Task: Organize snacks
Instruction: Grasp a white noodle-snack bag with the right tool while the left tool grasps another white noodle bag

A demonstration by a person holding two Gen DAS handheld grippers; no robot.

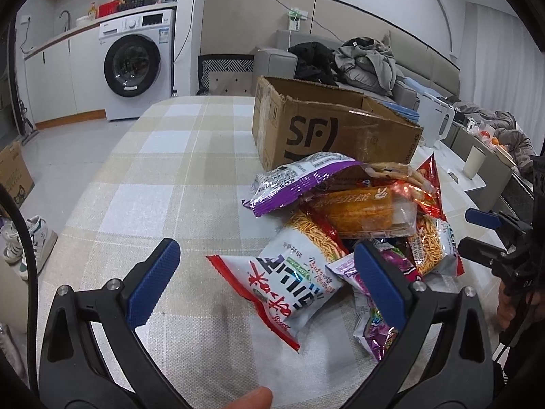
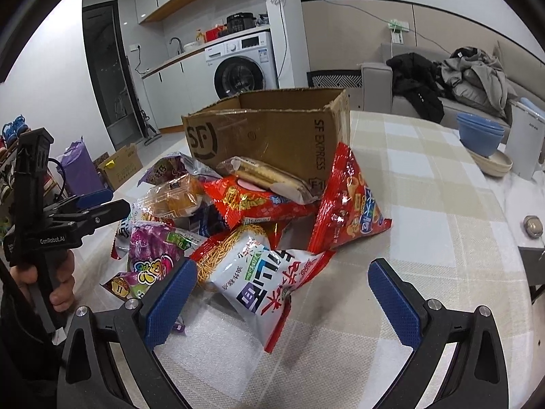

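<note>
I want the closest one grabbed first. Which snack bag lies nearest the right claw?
The white noodle bag with red edges, at the pile's front between the open right claw's fingers; the other bags lie behind it.

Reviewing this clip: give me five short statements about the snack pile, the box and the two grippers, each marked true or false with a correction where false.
1. The left gripper is open and holds nothing. True.
2. The cardboard box lies on the floor. False: it stands on the checked tablecloth, behind the snack pile.
3. The right gripper is shut on a packet. False: its fingers are spread, gripping nothing.
4. A white and red noodle packet lies at the near edge of the pile. True.
5. The snacks are already inside the box. False: they are heaped on the table before it.
</note>
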